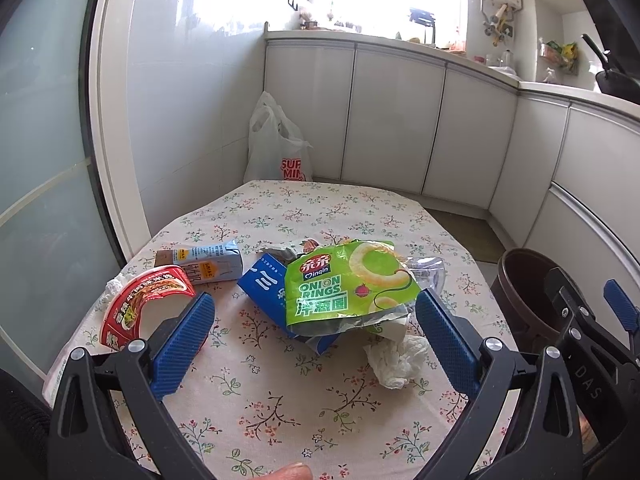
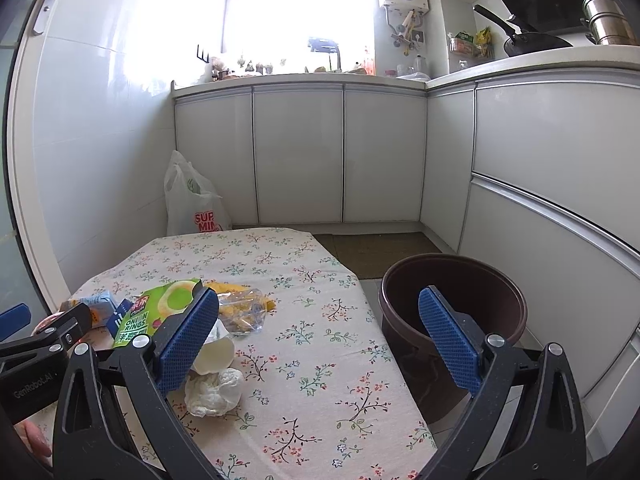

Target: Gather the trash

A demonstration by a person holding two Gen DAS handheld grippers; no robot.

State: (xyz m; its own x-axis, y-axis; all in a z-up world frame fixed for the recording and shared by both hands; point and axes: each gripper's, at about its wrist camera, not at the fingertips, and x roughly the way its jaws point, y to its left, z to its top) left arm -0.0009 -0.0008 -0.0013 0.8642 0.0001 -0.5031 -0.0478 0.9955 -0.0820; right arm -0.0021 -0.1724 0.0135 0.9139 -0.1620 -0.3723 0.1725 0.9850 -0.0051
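Under the onion-ring bag (image 1: pixel 352 284), a blue carton (image 1: pixel 266 294) is half hidden; both hand-held grippers (image 1: pixel 314 344) (image 2: pixel 320 344) gape empty.

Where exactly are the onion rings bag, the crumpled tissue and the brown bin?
onion rings bag (image 1: pixel 340 288), left wrist view, on its green printed front.
crumpled tissue (image 2: pixel 214 394), right wrist view, on its middle folds.
brown bin (image 2: pixel 496 280), right wrist view, on its inner wall.

Floral tablecloth (image 2: pixel 304 360) covers the near table. A white plastic shopping bag (image 2: pixel 192 204) stands on the floor at far left, against the tiled wall. White cabinet doors (image 2: pixel 298 152) run beneath the far counter. A black pan (image 2: pixel 532 42) and steel pot (image 2: pixel 606 20) sit far right.
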